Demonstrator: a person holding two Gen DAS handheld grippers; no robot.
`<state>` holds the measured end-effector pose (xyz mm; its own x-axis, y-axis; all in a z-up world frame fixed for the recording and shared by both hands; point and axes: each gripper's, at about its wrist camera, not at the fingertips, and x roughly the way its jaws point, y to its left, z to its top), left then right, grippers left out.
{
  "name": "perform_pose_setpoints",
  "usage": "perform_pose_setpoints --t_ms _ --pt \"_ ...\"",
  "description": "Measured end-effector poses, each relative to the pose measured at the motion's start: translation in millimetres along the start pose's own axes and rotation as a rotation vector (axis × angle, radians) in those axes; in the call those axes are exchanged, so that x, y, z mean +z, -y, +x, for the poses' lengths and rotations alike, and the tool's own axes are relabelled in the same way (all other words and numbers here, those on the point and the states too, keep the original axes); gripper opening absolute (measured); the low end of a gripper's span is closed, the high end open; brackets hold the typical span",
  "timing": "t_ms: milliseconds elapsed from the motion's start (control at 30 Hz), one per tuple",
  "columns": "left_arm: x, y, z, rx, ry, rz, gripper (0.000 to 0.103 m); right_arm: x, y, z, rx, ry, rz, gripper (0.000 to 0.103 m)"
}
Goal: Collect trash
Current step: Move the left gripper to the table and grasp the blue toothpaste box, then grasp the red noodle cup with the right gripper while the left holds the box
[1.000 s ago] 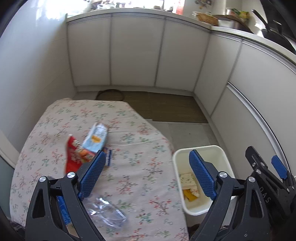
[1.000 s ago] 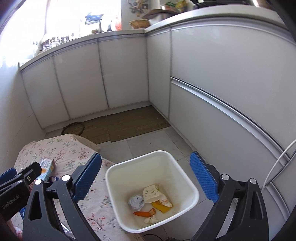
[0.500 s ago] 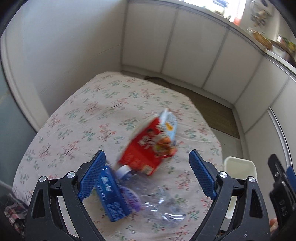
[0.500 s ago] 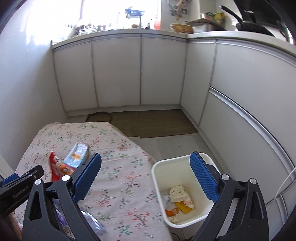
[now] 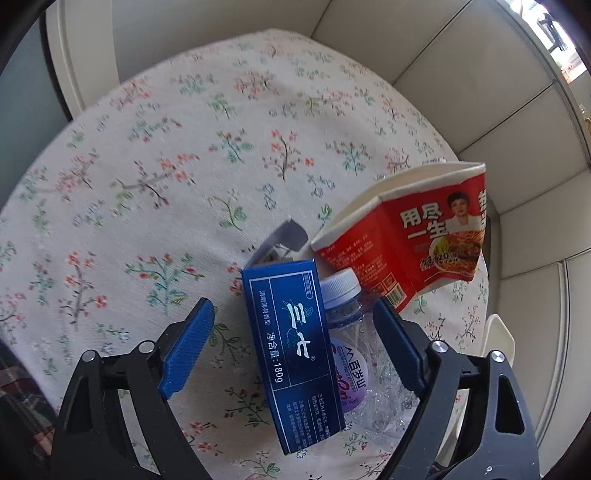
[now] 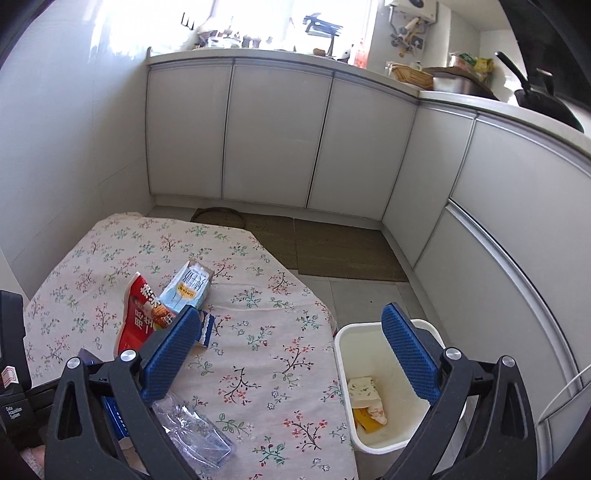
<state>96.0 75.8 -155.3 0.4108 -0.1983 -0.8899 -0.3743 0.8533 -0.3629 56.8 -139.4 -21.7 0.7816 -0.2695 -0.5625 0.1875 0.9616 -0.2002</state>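
Observation:
A dark blue carton (image 5: 295, 350) lies on the floral tablecloth (image 5: 184, 155), resting over a crushed clear plastic bottle (image 5: 354, 350) with a white cap. A flattened red noodle package (image 5: 410, 236) lies just beyond them. My left gripper (image 5: 293, 347) is open, its jaws on either side of the carton and bottle, low over them. My right gripper (image 6: 291, 354) is open and empty, held above the table edge. In the right wrist view the red package (image 6: 142, 314), a light blue pouch (image 6: 188, 286), the bottle (image 6: 195, 439) and the white trash bin (image 6: 388, 387) show.
The bin stands on the floor at the table's right edge and holds some scraps (image 6: 367, 398). White kitchen cabinets (image 6: 277, 136) ring the room, with a mat (image 6: 332, 251) on the floor beyond the table. A wall (image 5: 184, 33) borders the table's far side.
My left gripper has swung left and dropped down close over the blue carton and bottle. My right gripper has turned left, bringing the table into view.

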Motion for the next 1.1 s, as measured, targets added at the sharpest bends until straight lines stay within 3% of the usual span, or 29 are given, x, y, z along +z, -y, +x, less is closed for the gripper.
perform_pose_setpoints --t_ms 133,267,400,667,867,1033,1067,1100 --pt "0.0 -10.7 11.1 -0.081 -0.047 -0.025 0.07 -2.0 -11.3 11.0 0.016 -0.025 -0.047 0.096" --pt "4.6 -15.3 3.5 -0.108 -0.033 0.008 0.044 -1.7 -25.7 29.6 0.091 -0.079 -0.101 0.096" --pt "15.5 -35.8 2.1 -0.192 -0.058 -0.025 0.041 2.2 -39.4 53.0 0.225 -0.146 -0.125 0.096" --pt "46.0 -69.1 -26.7 -0.207 0.03 -0.037 0.04 14.2 -76.6 94.2 0.411 -0.214 -0.266 0.096" --pt "66.2 -73.3 -53.1 -0.228 0.136 0.03 0.041 20.9 -116.3 106.0 0.475 -0.215 -0.477 0.096" --pt "66.5 -59.1 -53.2 -0.232 0.191 0.119 0.041 15.6 -143.0 124.5 0.511 -0.27 -0.578 0.095" --pt "66.5 -59.8 -54.7 -0.234 0.195 0.128 0.041 13.7 -146.5 127.7 0.522 -0.285 -0.586 0.087" --pt "67.7 -58.8 -52.8 -0.239 0.196 0.131 0.041 11.1 -151.0 132.9 0.547 -0.327 -0.589 0.068"
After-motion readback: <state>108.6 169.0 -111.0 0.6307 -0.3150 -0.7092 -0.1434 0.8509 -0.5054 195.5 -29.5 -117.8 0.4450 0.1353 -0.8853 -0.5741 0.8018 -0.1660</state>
